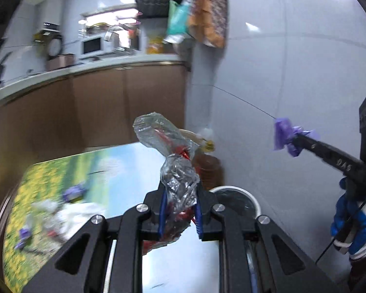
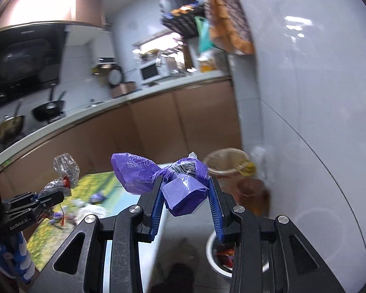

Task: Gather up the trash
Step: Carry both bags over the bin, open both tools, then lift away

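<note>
The left gripper [image 1: 180, 210] is closed on a crumpled clear plastic wrapper [image 1: 168, 161] with red inside; its 2 blue-padded fingers [image 1: 162, 210] pinch the lower part, and the upper part stands up and leans left above the fingertips. The right gripper [image 2: 186, 195] is clamped on a purple wrapper [image 2: 158, 175] with white print; a folded purple lump sits between the pads and a twisted lobe flares up and to the left of them. In the left wrist view the right gripper [image 1: 296, 139] shows at the right edge, held by a blue-and-white gloved hand [image 1: 351, 224], with the purple wrapper [image 1: 284, 134] bunched at its tip against the white tiled wall [image 1: 292, 61]; in the right wrist view the left gripper [image 2: 57, 196] sits low at the left with the clear plastic wrapper [image 2: 66, 168] sticking up from it; the 2 grippers are well apart.

Below lies a table [image 1: 90, 171] with a flower-and-sky printed top; more trash [image 1: 68, 210], white and purple scraps, lies blurred toward its left side. A white bin [image 2: 211, 251] stands on the floor just right of the table edge, beneath the right gripper's right finger, with red and orange wrappers inside; in the left wrist view its white rim [image 1: 244, 193] peeks out just right of the left fingertips. A brown bottle [image 1: 208, 168] and a tan tub [image 2: 225, 161] stand beyond the bin by the wall; brown cabinets [image 2: 158, 127] under a pale counter run behind the table.
</note>
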The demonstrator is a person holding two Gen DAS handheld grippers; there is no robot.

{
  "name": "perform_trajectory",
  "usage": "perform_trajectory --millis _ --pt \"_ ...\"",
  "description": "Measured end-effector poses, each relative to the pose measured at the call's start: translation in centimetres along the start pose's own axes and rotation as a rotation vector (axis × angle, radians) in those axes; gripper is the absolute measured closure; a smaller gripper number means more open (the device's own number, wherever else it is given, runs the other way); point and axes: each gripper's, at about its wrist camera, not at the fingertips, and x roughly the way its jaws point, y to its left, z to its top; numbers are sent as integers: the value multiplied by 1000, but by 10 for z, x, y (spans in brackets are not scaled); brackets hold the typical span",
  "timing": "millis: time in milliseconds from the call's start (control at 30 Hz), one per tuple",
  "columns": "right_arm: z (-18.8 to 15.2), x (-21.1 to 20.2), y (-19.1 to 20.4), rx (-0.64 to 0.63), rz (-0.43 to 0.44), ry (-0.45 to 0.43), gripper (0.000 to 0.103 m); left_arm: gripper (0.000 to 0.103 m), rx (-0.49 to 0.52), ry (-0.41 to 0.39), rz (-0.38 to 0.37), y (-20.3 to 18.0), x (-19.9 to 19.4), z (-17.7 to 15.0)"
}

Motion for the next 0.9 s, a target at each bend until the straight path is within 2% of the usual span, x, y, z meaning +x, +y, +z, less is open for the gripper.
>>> perform_trajectory --millis 200,500,667,900 --pt "-22 40 -42 59 -90 86 68 86 94 94 -89 -53 84 12" --pt "-70 109 -92 113 -184 231 68 86 121 248 -124 -83 195 -4" --pt "-90 142 -110 140 -205 289 68 86 136 289 -121 -89 225 -15" --pt "-111 166 -128 164 -220 333 68 86 154 316 -128 -100 252 -21"
